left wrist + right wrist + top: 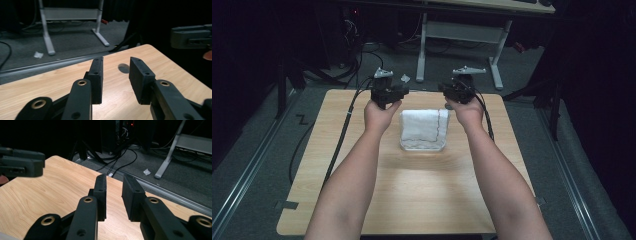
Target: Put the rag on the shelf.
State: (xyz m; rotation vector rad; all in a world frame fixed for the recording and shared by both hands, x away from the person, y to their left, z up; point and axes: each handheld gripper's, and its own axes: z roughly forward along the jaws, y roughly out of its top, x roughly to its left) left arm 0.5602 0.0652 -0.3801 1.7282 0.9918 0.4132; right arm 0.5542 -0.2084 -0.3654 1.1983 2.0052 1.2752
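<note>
Sitting flat on the light wood table (412, 200): a folded white towel (424, 130), roughly mid-table and a bit toward the far edge, with a thin dark line running along its right side. Hovering above the far part of the table, one on each side of the towel: left tongs (403, 90) just beyond the towel's left corner, right tongs (443, 88) just beyond its right corner, both up off the wood and not touching the cloth. Pointing inward at each other across the gap over the towel's far edge. Gripping each one from below, a hand, left hand (381, 114) and right hand (468, 111), bare forearms reaching in from the near side. Trailing off the left tongs, a black cable (343, 131) running down the left part of the table. Looking along the left tongs (115, 75) in the left gripper view: jaws parted, nothing between them, just bare wood underneath, with the other tool showing as a grey blur at the right edge. Same story on the right tongs (113, 195) in the right gripper view: jaws released with a clear gap, holding nothing. Lying on the grey floor (75, 40) beyond the table, a small white scrap (38, 54) near a white desk leg (47, 37).
</note>
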